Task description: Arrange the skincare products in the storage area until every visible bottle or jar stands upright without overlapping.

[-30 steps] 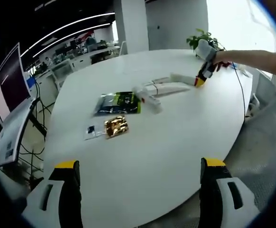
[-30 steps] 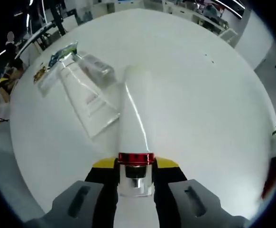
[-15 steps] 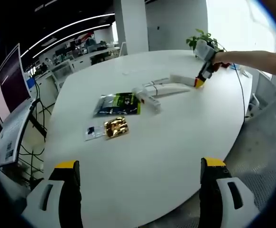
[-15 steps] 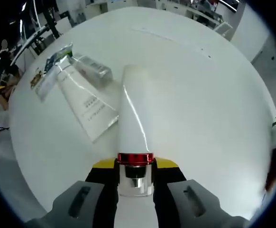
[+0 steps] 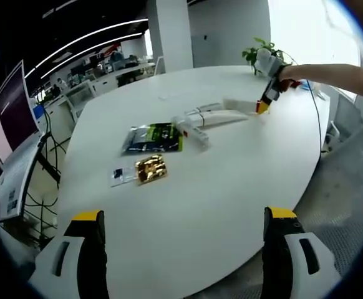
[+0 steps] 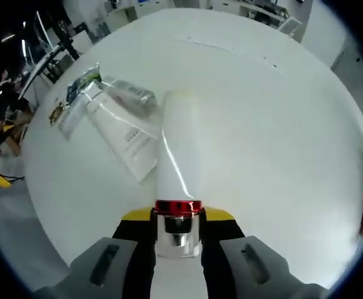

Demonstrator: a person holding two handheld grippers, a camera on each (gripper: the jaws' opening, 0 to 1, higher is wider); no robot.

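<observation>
Skincare products on the white tabletop (image 5: 206,205). White tube (image 6: 177,152): silver cap with red band at its 6 o'clock end, flat crimped end toward 12 o'clock, held by the cap between the jaws of the right gripper (image 6: 178,232), lying lengthwise. Flat white tube (image 6: 124,138): printed text, lying flat at 10 o'clock of the white tube, just beside it. Clear-wrapped box (image 6: 129,93): lying on its side at the flat tube's far end. Green-and-black sachet (image 5: 154,137) and gold sachet (image 5: 151,168): both lying flat, near each other.
</observation>
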